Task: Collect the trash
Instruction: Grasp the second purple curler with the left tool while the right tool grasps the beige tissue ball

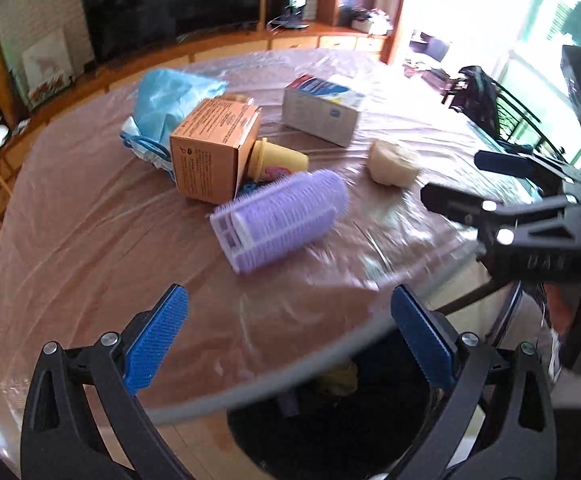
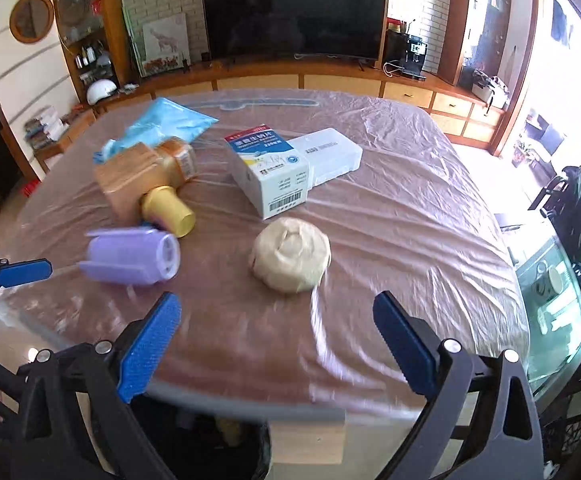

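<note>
- While both tools are hanging over the near edge of the table [image 2: 410, 184], the left gripper [image 1: 290, 344] is standing with its blue pads [image 1: 156, 344] spread wide and nothing between them, above the rim of a dark bin [image 1: 330, 432] that is sitting below the table edge (something yellowish is lying inside it).
- The right gripper [image 2: 276, 344] is likewise gaping, its fingers [image 2: 150, 348] holding nothing, and the same bin [image 2: 210, 448] is showing under its left finger.
- Closest on the plastic-covered top, a purple bristled roller [image 1: 278, 216] is lying on its side, just ahead of the left gripper.
- A beige crumpled wad [image 2: 290, 254] is resting apart from the roller, straight ahead of the right gripper.
- Behind the roller, a yellow cup [image 2: 168, 210] is lying tipped over, touching a brown cardboard box [image 1: 214, 150].
- In the right wrist view an amber jar [image 2: 178, 158] is showing just behind that box.
- Further back, a white-and-blue carton [image 2: 268, 170] is lying flat, with a white case [image 2: 332, 156] right against its far side.
- A blue plastic bag [image 1: 170, 100] is spreading out behind the brown box.
- Beyond the table, a dark television [image 2: 294, 12] is standing on a long wooden cabinet [image 2: 330, 84].
</note>
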Available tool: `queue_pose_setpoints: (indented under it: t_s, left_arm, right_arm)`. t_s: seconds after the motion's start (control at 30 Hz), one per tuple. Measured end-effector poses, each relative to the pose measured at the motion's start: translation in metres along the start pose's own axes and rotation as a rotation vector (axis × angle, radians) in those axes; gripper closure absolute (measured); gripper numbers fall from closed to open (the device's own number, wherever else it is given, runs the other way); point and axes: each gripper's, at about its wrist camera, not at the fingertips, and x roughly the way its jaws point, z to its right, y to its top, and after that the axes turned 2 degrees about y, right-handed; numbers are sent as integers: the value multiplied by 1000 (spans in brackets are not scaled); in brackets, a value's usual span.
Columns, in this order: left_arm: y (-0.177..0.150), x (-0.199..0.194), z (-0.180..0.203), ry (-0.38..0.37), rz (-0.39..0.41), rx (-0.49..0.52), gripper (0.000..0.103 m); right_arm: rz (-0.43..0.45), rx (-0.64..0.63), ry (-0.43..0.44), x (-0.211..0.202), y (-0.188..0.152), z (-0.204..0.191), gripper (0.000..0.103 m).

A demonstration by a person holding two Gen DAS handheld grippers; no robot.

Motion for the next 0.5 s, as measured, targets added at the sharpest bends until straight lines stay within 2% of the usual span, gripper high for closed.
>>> queue_pose_setpoints:
  t_s: [0.1,0.37,0.5]
  left_arm:
    - [9,15,-1,5,-14,-42,2]
    - [23,38,-5,23,-41,-60,2]
    - [26,45,-8,8,-51,-86,2]
  right_arm:
    - [-12,-6,-9,17,11,1,8]
    - [-66,46,49,47,22,14,8]
    - [-83,65,72,56,25,20,14]
